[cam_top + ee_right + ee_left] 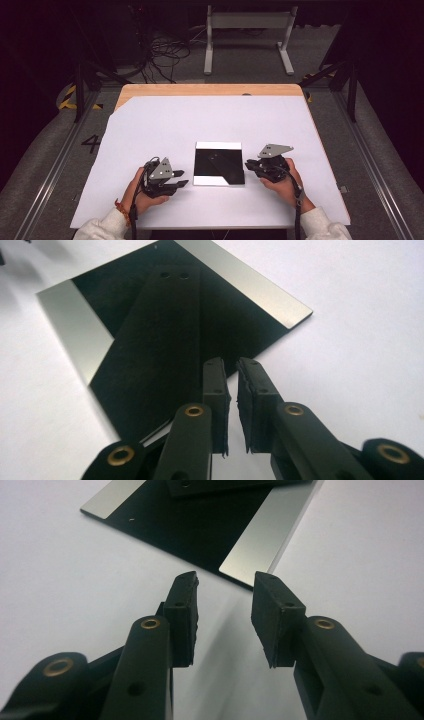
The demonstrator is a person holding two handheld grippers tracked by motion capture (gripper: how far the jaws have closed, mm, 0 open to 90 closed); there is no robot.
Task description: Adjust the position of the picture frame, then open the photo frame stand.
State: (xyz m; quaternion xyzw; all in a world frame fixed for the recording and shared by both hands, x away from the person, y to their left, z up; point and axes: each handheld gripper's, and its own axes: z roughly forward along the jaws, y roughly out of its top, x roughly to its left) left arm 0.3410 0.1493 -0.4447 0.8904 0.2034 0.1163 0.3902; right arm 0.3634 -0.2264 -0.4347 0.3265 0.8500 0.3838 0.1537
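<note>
Looking down from the high view, you've got a flat square mirror plate lying on the white sheet that covers the bench, a bit toward your side of the middle. Your left gripper sits just off the plate's left edge, pointing in at it, and your right gripper sits just off its right edge, so the plate is between the two. Neither one looks like it's touching the plate.

From the left gripper view, your jaws stand partly open with a clear gap and nothing in them. The plate's near corner lies just ahead of the tips, on the sheet, and its surface reflects dark with bright silvery strips along two sides.

From the right gripper view, your jaws are open only a narrow slit, nearly together, and there's nothing between them either. The plate lies right in front of the tips, flat on the sheet, with the gripper's own dark reflection in it.
</note>
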